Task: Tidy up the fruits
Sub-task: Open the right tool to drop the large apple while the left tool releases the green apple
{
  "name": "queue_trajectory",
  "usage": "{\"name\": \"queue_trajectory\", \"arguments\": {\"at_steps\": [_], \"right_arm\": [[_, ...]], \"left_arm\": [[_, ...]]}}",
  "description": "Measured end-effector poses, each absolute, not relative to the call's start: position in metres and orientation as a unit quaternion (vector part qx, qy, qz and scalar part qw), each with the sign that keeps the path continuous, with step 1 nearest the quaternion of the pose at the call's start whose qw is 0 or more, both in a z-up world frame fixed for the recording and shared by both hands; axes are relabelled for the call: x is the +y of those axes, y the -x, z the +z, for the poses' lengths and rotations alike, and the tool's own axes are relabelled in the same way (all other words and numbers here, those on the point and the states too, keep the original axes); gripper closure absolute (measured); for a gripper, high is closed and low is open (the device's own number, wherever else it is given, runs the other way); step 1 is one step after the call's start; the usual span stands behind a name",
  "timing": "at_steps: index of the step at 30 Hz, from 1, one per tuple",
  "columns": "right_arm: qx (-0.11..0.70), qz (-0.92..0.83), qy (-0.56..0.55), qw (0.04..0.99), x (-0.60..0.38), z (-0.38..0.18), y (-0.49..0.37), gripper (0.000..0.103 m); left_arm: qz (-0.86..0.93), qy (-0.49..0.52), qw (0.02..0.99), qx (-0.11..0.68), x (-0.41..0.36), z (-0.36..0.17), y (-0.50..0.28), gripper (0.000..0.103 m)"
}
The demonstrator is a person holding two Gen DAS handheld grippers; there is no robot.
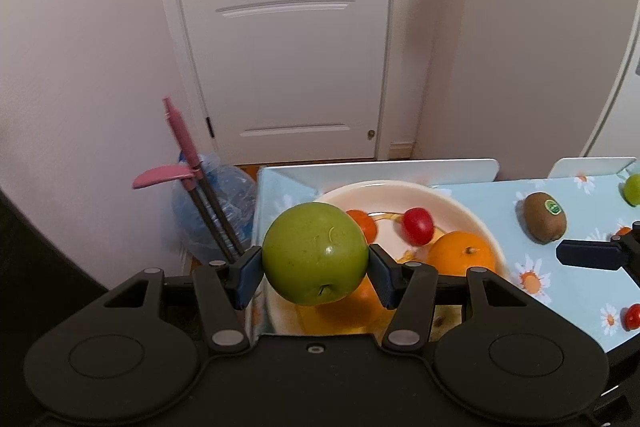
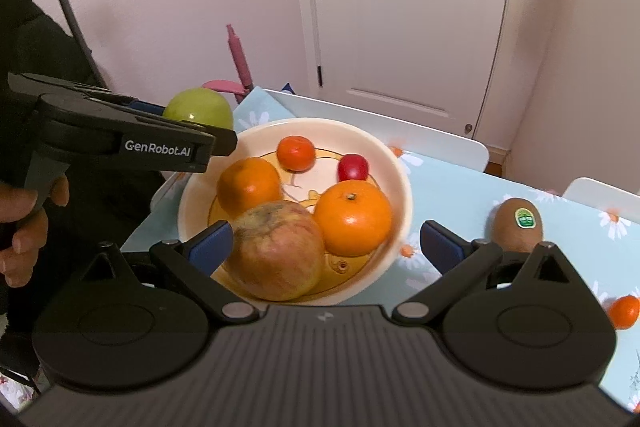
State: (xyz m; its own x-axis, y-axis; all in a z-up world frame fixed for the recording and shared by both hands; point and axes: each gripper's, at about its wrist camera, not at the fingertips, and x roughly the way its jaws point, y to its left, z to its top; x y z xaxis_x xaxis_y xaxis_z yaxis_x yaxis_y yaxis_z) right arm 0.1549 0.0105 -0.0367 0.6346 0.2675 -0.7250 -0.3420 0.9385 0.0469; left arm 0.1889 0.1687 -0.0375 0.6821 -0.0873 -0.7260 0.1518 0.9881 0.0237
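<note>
My left gripper [image 1: 315,269] is shut on a green apple [image 1: 315,253] and holds it above the near left rim of a cream bowl [image 1: 472,215]. The apple also shows in the right wrist view [image 2: 199,108]. The bowl [image 2: 394,163] holds a reddish apple [image 2: 276,251], two oranges [image 2: 352,219], a small tangerine [image 2: 296,153] and a red cherry tomato [image 2: 352,167]. My right gripper [image 2: 325,241] is open and empty over the bowl's near side. A kiwi [image 2: 518,223] with a green sticker lies on the table right of the bowl.
The table has a light blue daisy cloth [image 2: 452,187]. A small tangerine [image 2: 624,311] lies at its right, a red tomato [image 1: 632,317] and a green fruit [image 1: 633,189] too. White chair backs [image 1: 400,169] stand behind. A water jug [image 1: 216,211] and pink-handled tool stand by the door.
</note>
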Motion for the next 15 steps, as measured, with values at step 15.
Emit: {"name": "queue_trajectory", "arguments": {"at_steps": [15], "right_arm": [[0.409,0.128,0.011,0.904,-0.031,-0.048,-0.159,0.000]], "left_arm": [[-0.115,-0.083,0.898,0.418,0.118,-0.062,-0.222,0.043]]}}
